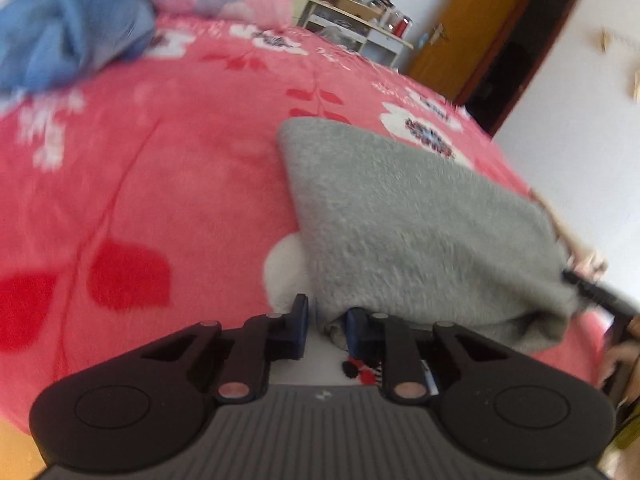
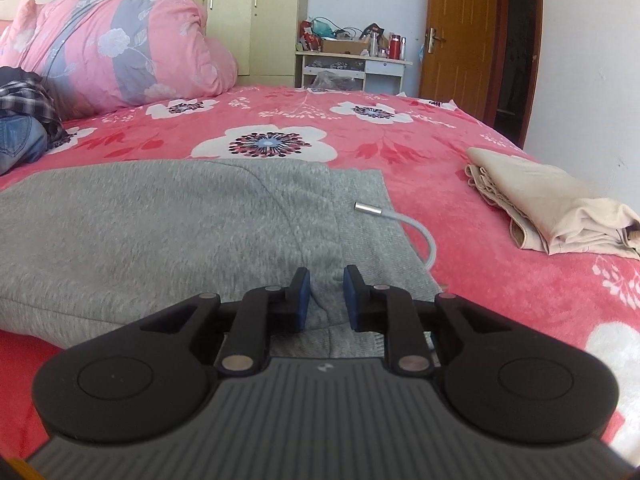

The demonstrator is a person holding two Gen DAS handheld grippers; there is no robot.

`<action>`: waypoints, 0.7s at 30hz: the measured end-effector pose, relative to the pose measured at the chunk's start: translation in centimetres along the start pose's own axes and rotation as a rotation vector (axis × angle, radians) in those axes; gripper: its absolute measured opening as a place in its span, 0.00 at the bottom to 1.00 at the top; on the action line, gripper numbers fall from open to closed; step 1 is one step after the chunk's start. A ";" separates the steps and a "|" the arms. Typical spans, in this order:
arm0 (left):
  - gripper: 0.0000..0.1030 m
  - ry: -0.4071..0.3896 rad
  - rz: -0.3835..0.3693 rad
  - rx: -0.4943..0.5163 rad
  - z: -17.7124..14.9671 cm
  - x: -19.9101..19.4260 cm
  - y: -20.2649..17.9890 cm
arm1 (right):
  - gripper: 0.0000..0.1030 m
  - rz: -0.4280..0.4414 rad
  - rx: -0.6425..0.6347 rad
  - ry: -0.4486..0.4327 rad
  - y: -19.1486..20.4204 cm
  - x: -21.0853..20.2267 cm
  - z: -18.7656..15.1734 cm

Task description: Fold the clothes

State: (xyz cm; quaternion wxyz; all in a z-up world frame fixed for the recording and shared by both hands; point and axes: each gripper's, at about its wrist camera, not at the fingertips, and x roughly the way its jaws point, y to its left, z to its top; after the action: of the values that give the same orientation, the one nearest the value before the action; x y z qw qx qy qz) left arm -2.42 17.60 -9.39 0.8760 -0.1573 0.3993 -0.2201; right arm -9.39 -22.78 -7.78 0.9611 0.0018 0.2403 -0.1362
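Grey garment spread on the red floral blanket, near edge pinched by right gripper – corner bunched between narrowed left gripper pads.

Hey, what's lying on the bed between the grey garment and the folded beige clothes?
In the right wrist view, only the grey garment's white drawstring curls onto bare bedspread before the beige clothes.

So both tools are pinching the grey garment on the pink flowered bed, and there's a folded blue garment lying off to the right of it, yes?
Nearly. The folded garment to the right is beige, not blue; the right wrist view shows it plainly. The blue clothing lies at the far left instead. The rest holds: the left tool and right tool both pinch the grey garment on the pink flowered bed.
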 end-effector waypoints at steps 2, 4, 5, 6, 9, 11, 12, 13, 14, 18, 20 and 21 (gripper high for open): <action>0.21 -0.011 0.006 0.008 -0.2 -0.3 -0.2 | 0.17 -0.020 -0.030 0.017 0.5 -0.1 0.6; 0.21 -0.024 0.018 0.023 -0.5 -0.6 -0.6 | 0.17 -0.049 -0.063 0.034 1.3 -0.5 1.5; 0.21 -0.028 0.017 0.020 -0.7 -0.8 -0.5 | 0.18 -0.058 -0.086 0.023 2.0 -1.1 2.1; 0.21 -0.032 0.013 0.014 -0.7 -0.8 -0.3 | 0.18 -0.041 -0.110 -0.007 2.9 -2.2 2.6; 0.22 -0.037 -0.007 -0.018 -0.8 -0.9 0.4 | 0.18 0.176 -0.165 -0.115 6.6 -5.8 3.9; 0.22 -0.038 -0.007 -0.019 -0.7 -0.8 0.3 | 0.17 0.349 -0.226 -0.152 9.9 -7.2 4.3; 0.22 -0.039 -0.005 -0.016 -0.6 -0.8 0.2 | 0.16 0.431 -0.261 -0.158 11.5 -7.6 4.3; 0.22 -0.039 -0.003 -0.012 -0.7 -0.8 0.2 | 0.16 0.503 -0.298 -0.157 13.0 -7.7 4.1; 0.22 -0.040 -0.004 -0.011 -0.7 -0.8 0.2 | 0.16 0.569 -0.337 -0.150 14.3 -7.6 3.9; 0.23 -0.043 -0.008 0.005 -0.6 -0.5 0.1 | 0.15 0.643 -0.471 -0.008 18.2 -4.6 2.2; 0.26 -0.049 -0.009 0.027 -0.6 -0.6 -0.1 | 0.15 0.613 -0.511 0.027 19.0 -3.1 1.3; 0.27 -0.054 -0.011 0.044 -0.7 -0.7 -0.2 | 0.15 0.591 -0.505 0.012 19.0 -3.2 1.4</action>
State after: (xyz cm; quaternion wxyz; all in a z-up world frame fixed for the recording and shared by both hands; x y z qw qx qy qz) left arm -3.43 17.74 -9.29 0.8885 -0.1459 0.3697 -0.2294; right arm -6.45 -3.70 -6.24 0.9276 -0.1651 0.2610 0.2100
